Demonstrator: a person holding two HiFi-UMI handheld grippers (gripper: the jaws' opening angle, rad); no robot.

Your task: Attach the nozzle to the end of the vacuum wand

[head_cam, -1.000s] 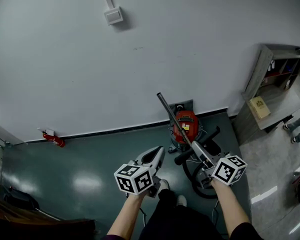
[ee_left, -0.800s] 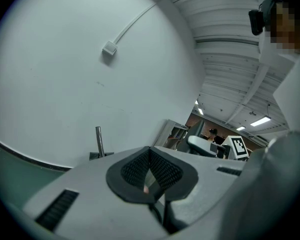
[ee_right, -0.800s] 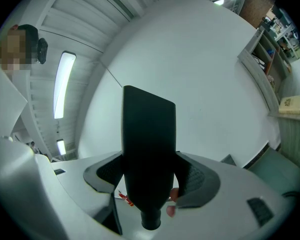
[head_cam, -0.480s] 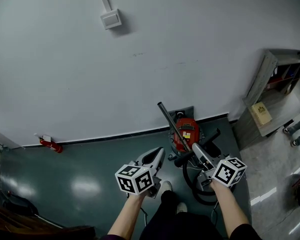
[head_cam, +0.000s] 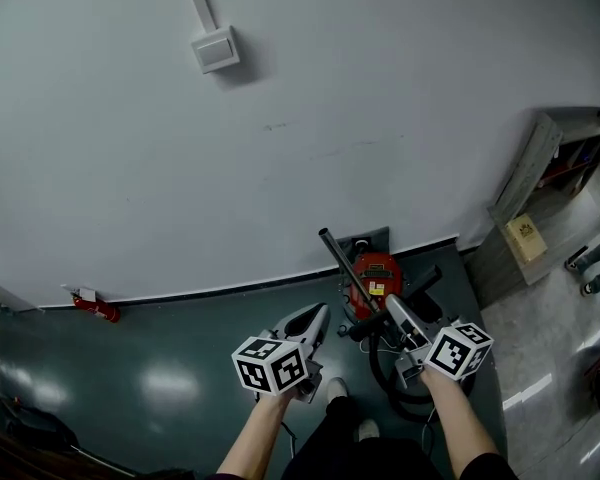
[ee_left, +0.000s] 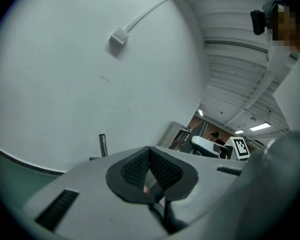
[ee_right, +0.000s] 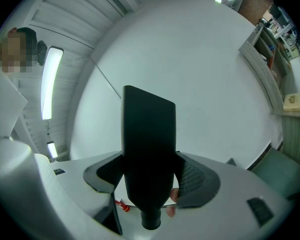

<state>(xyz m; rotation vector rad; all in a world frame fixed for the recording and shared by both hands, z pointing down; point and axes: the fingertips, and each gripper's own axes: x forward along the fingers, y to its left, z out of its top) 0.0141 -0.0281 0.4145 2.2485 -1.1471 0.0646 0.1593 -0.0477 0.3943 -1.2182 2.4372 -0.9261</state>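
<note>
Currently, with the right tongs [ee_right: 151,178] clamped on the black nozzle [ee_right: 149,134] and the left tongs [ee_left: 150,176] closed empty, the apparently unsupported vacuum wand [head_cam: 345,266] by the wall [head_cam: 280,118] may deflect, skewing the nozzle off its end.

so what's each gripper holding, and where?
Right gripper clamps the black nozzle on its lower body, just above the round neck. Left gripper is shut on nothing.

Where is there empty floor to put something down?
The green floor is bare between the red fire extinguisher by the wall and the left gripper. It is crowded around the red vacuum, its wand and the black hose.
</note>
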